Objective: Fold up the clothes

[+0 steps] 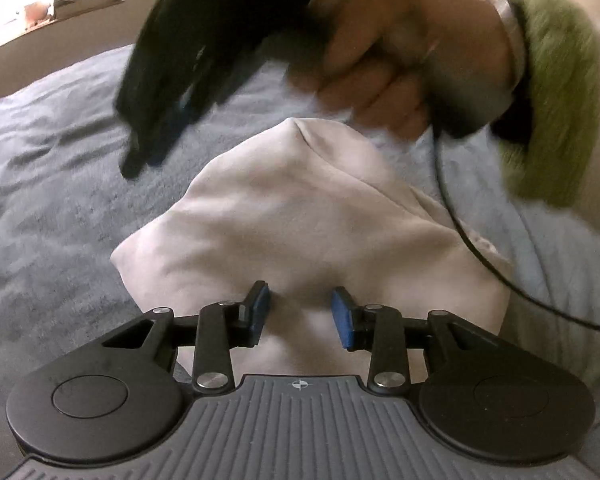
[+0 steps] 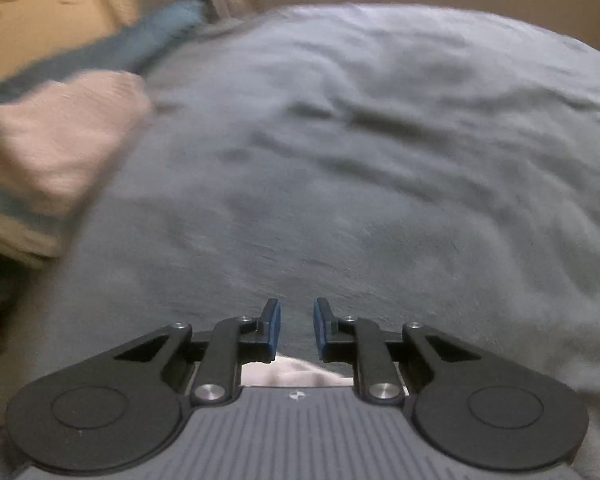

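The left gripper point(image 1: 300, 314) hovers just over a pale folded garment point(image 1: 292, 208) lying on the grey-blue bedspread point(image 1: 52, 168), its blue pads apart with nothing between them. At one o'clock in the left wrist view a hand point(image 1: 396, 56) in a green sleeve point(image 1: 556, 92) grips the right gripper point(image 1: 156, 104) — blurred there. In its own view the right gripper point(image 2: 297, 330) has its jaws parted, empty above the bedspread point(image 2: 380, 140); a pale folded stack point(image 2: 60, 136) lies at ten o'clock.
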`<state>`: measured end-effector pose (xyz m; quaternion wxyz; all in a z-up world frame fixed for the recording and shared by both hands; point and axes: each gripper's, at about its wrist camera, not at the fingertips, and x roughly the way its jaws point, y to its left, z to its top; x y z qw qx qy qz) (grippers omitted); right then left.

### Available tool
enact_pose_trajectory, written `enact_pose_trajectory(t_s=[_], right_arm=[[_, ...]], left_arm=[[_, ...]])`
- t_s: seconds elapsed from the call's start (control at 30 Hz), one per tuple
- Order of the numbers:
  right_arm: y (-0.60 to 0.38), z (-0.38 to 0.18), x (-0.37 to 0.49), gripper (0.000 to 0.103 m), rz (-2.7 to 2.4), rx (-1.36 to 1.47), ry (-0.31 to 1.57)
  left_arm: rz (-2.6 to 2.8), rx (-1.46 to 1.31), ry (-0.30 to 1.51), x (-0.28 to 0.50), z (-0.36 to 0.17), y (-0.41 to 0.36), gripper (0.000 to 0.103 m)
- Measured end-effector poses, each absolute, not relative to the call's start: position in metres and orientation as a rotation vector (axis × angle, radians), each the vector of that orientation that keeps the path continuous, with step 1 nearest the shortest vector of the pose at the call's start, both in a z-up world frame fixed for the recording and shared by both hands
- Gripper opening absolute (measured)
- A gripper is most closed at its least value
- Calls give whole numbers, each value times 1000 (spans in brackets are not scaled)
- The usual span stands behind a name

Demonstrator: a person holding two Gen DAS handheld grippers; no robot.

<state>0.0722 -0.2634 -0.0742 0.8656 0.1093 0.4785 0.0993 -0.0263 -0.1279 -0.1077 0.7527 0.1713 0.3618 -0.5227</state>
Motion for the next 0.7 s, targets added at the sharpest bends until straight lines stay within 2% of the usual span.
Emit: enact_pose_trajectory(t_s=[0.1, 0.2, 0.23, 0.27, 0.3, 0.33, 0.5, 0.6, 0.7], right_arm=[[-252, -53, 59, 21, 371, 164, 1051], [-231, -82, 67, 20, 380, 54, 1164], [-230, -92, 72, 28, 333, 38, 1161], [-229, -102, 78, 30, 286, 23, 1156], [-228, -113, 84, 30, 238, 9, 1149], [-232, -116, 91, 23, 155, 13, 1144], [-243, -78, 83, 23, 176, 34, 1034], [-219, -57, 65, 23, 406, -61, 997], [-204, -63, 67, 21, 406, -134, 1008]], left_arm=[[-1153, 373, 790, -29, -109, -128, 35], [-1170, 384, 784, -33, -111, -129, 39], [-1177, 388, 780, -35, -112, -130, 41], [-1184, 393, 775, -37, -114, -130, 45], [-1190, 410, 752, -41, -114, -130, 48], [-1195, 428, 727, -46, -114, -130, 49], [-1219, 341, 784, -50, -104, -116, 48], [-1251, 314, 839, -63, -103, -107, 48], [-1271, 312, 884, -73, -109, -105, 48]])
